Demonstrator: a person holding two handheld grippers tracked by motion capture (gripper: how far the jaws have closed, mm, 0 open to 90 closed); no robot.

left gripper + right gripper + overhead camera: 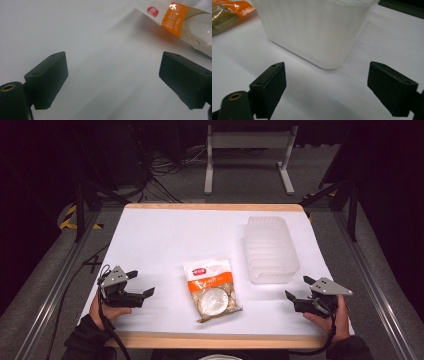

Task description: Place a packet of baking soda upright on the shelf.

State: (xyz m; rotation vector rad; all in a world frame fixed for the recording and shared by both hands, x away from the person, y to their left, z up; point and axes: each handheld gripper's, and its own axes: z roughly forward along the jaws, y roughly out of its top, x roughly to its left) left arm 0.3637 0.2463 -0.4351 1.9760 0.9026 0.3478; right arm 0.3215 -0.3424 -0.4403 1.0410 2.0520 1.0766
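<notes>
On the white table [165, 235], a snack packet [212, 290] lies between two released grippers, left [141, 283] and right [296, 287] (jaws wide apart), beside a translucent plastic container [270, 250].

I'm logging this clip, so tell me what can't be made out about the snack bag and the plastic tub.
- Snack bag: print too small, high view; cut off by frame edge in left gripper view.
- Plastic tub: contents hidden by frosted walls; top cut off, right gripper view.
</notes>
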